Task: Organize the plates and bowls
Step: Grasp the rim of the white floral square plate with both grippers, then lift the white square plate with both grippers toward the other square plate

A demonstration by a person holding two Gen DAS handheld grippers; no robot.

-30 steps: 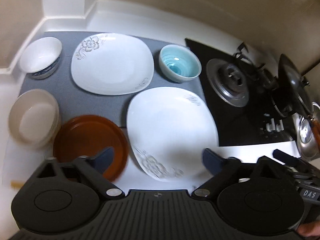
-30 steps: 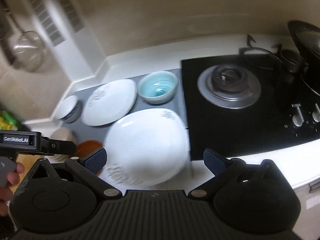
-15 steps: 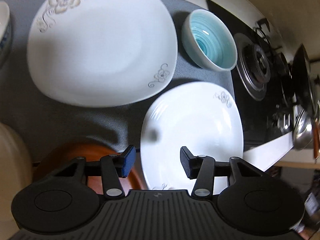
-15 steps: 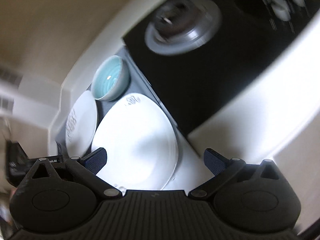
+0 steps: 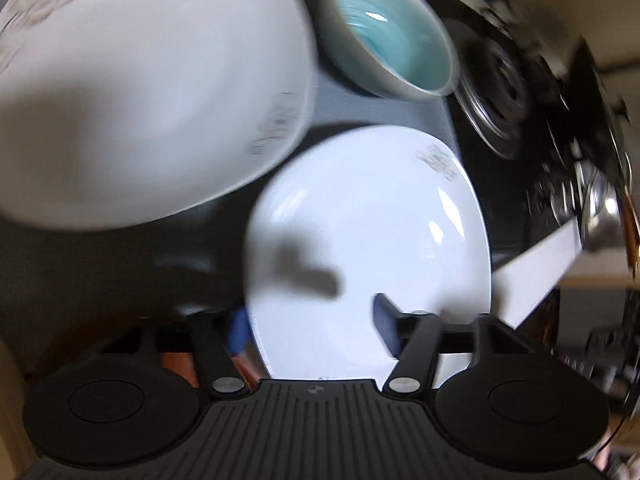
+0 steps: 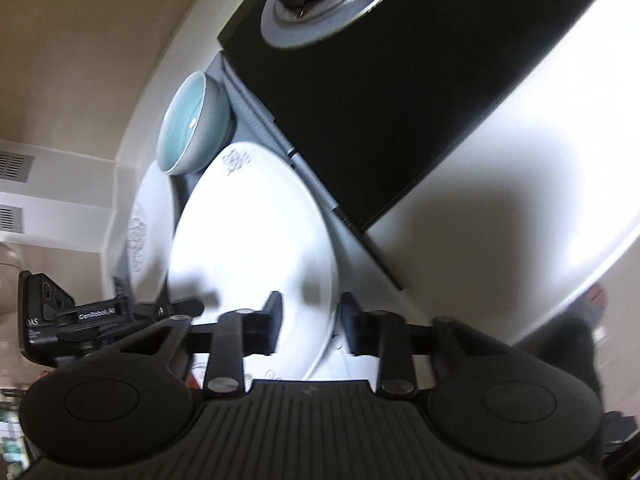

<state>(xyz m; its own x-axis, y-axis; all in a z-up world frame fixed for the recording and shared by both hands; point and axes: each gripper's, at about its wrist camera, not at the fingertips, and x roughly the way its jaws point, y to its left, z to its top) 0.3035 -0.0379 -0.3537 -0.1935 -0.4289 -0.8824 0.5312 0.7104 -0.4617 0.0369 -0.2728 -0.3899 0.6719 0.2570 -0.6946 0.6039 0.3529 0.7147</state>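
Fingers of both grippers are set apart astride opposite rims of the near plate (image 5: pixel 372 232), left gripper (image 5: pixel 312 326), right gripper (image 6: pixel 310 320); glazed, stiff, breakable and likely slippery, it is best pinched at the rim; another plate (image 5: pixel 140 92) lies beyond.

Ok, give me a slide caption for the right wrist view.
Right hand-held gripper straddles the rim of the near white floral plate, turquoise bowl behind.
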